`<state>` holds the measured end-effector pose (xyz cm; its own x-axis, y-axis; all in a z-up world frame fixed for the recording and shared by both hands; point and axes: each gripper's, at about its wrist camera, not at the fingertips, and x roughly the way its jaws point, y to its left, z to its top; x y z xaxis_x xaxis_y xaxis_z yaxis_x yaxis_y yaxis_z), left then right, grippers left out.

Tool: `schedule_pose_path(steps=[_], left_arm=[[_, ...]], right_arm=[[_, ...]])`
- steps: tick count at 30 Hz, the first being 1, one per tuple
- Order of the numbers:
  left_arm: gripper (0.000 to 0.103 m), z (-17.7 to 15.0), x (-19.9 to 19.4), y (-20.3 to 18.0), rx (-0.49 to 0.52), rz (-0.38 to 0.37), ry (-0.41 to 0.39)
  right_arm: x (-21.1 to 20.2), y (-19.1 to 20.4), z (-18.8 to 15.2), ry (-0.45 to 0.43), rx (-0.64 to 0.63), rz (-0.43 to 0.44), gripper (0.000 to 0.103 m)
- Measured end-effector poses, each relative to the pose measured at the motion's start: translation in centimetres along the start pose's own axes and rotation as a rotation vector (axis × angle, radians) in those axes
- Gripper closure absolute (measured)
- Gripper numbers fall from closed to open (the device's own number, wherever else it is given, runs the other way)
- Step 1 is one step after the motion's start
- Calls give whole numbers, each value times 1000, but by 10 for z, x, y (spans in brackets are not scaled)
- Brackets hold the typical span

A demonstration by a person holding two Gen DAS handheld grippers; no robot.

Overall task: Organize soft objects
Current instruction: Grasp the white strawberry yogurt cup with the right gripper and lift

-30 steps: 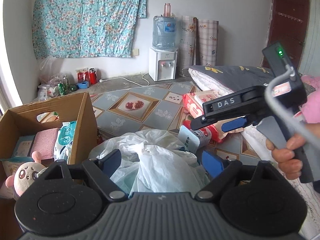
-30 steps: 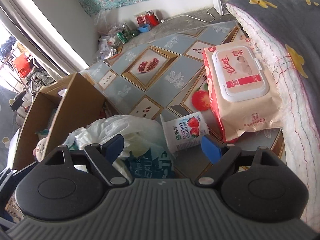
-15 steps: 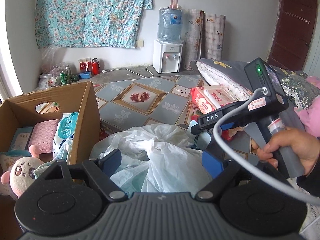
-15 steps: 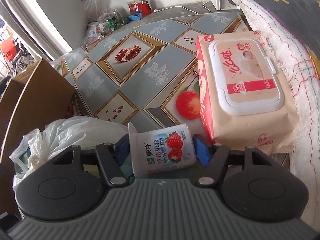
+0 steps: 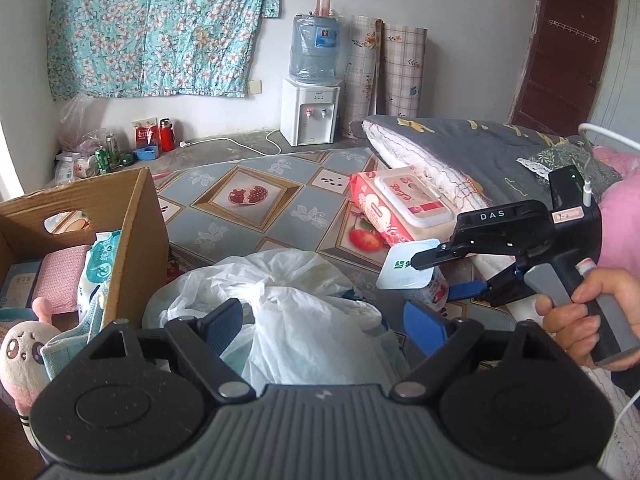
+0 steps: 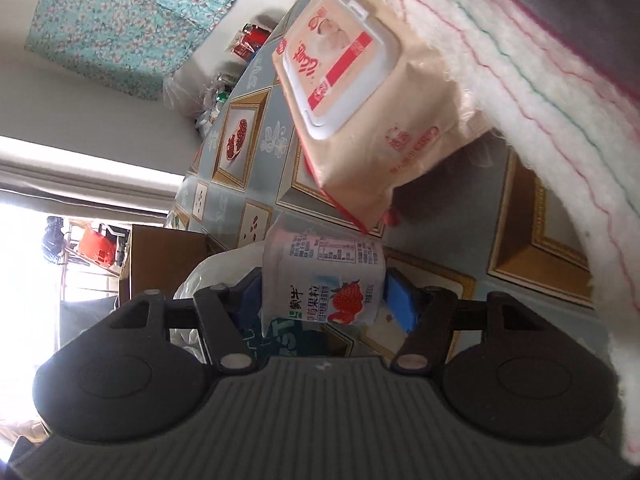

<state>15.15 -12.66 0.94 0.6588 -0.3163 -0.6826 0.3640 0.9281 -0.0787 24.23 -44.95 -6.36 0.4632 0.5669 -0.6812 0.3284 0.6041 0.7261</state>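
My right gripper (image 6: 320, 292) is shut on a strawberry yogurt cup (image 6: 324, 280) and holds it tilted above the floor mat; it also shows in the left wrist view (image 5: 444, 276) with the cup (image 5: 408, 270). My left gripper (image 5: 324, 320) is open and empty over a white plastic bag (image 5: 296, 316). A pink wet-wipes pack (image 5: 400, 210) lies by the grey quilt (image 5: 480, 152). A cardboard box (image 5: 132, 232) at the left holds a pink cloth (image 5: 60, 276), a tissue pack (image 5: 102, 264) and a plush toy (image 5: 20, 356).
A water dispenser (image 5: 310, 108) and rolled mats (image 5: 384, 80) stand at the back wall. Bottles and cans (image 5: 116, 152) sit on the floor at back left. A patterned floor mat (image 5: 256, 208) lies between box and quilt. A brown door (image 5: 560, 52) is at right.
My right gripper closed on the yogurt cup, lifted it off the mat and rolled sideways. The left gripper stayed open over the plastic bag.
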Motion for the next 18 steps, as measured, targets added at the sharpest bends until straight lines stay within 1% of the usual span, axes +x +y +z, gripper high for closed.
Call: schedule_pose_path(steps=[2,6,8,12,18], left_arm=[[14,1,2,-6,9,-13,7],[14,2,4,-23,40,-30,0],[14,2,7,-32,60,-35,-5],[14,4,15,-50,106,-44,-6],[14,5,33,-73,171,-67,-8]], right_arm=[[-7,-5,-1,-15,16,-13,38],[-18,-13,-4,-35,36,-39,38],[-22,-15,-5,-46,20,-59,38],[-24,-13,-4,-50,-14,-58,39],[-42,3,0,-89,-125,-67,39]])
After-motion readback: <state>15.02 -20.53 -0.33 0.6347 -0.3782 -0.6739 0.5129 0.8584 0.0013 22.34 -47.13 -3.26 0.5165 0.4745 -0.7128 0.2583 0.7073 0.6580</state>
